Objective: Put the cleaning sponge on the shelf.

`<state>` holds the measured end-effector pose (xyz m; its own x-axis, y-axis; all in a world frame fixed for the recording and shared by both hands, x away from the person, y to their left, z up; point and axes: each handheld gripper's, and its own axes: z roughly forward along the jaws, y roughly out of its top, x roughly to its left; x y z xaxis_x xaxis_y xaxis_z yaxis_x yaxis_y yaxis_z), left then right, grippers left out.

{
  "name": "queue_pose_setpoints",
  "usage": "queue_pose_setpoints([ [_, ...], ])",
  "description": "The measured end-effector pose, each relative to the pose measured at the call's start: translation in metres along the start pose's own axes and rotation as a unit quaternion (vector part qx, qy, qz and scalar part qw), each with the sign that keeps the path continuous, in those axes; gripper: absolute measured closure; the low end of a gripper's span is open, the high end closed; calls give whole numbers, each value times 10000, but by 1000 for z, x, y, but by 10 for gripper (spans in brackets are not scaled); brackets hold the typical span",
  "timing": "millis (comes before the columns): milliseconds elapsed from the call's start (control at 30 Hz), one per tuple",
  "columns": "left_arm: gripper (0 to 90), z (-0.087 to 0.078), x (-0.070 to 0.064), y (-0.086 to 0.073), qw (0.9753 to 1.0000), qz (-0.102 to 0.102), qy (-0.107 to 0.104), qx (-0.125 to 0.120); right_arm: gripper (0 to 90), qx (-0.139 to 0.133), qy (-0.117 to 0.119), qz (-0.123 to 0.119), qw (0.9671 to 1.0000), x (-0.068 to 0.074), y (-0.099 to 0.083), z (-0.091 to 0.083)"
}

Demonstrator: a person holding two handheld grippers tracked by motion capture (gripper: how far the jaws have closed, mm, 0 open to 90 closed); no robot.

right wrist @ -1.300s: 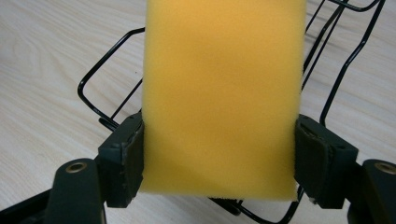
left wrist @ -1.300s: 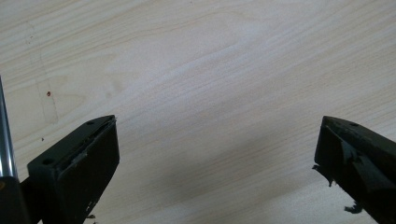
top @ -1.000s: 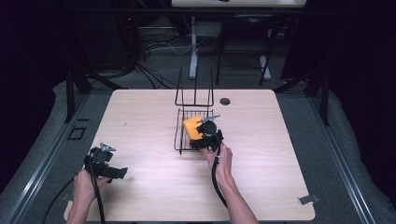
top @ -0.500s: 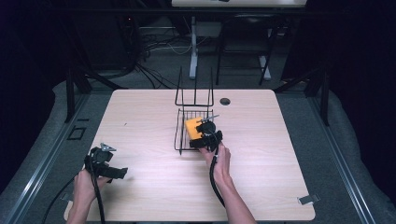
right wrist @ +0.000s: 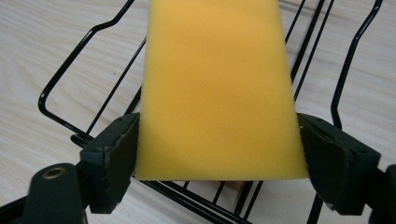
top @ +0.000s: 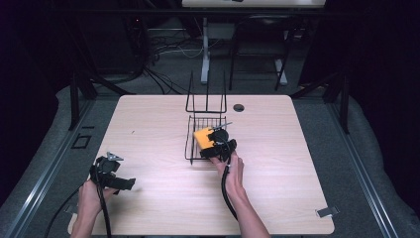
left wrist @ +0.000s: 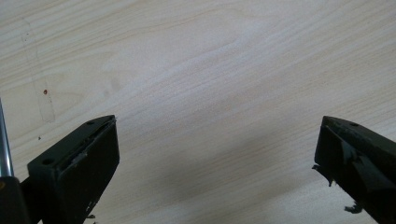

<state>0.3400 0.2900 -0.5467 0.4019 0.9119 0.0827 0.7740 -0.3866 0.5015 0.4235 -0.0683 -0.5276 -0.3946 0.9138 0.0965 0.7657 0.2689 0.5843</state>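
Observation:
A yellow sponge [top: 202, 136] sits tilted over the front part of a black wire rack [top: 206, 107] in the middle of the table. My right gripper [top: 211, 145] is shut on the sponge from the rack's near side. In the right gripper view, both pads press the sides of the sponge [right wrist: 215, 88], with the rack's wires [right wrist: 84, 60] under and around it. My left gripper [top: 125, 184] rests low at the table's near left, open, and in the left gripper view its jaws [left wrist: 217, 158] stand wide apart over bare wood.
The light wooden table [top: 297, 173] has a round cable hole [top: 238, 107] behind the rack. The rack's tall back frame rises at its far end. Dark floor, cables and stand legs lie beyond the table's far edge.
The right gripper with the sponge has edged slightly left and toward the rack. The left gripper has stayed where it was.

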Motion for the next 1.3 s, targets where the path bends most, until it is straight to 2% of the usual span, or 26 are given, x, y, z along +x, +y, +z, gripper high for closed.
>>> queue_pose_setpoints([
  [100, 0, 0, 0, 0, 10000, -8, -14, 3, 165, -8, 31, -19, 10000, 0, 0, -1],
  [267, 0, -1, 2, -2, 10000, -37, 1, -11, 145, -173, 30, -4, 9998, 0, 1, -7],
  [367, 0, -2, 2, -2, 10000, -42, 11, -35, 134, -201, 67, -96, 9997, 0, 0, -13],
  [700, 0, -2, 2, -3, 10000, -61, 7, -56, 23, -354, 165, -261, 9989, -4, -7, -34],
  [833, 0, -1, 1, -2, 10000, -23, -16, -29, 0, -302, 208, -316, 9988, -8, -11, -43],
  [1067, 0, -2, 1, -2, 10000, -27, -16, -44, 0, -168, 97, -482, 9986, -17, -17, -58],
  [1300, 0, -2, 1, -2, 10000, -25, -19, -37, 0, -189, 77, -632, 9978, -24, -24, -75],
])
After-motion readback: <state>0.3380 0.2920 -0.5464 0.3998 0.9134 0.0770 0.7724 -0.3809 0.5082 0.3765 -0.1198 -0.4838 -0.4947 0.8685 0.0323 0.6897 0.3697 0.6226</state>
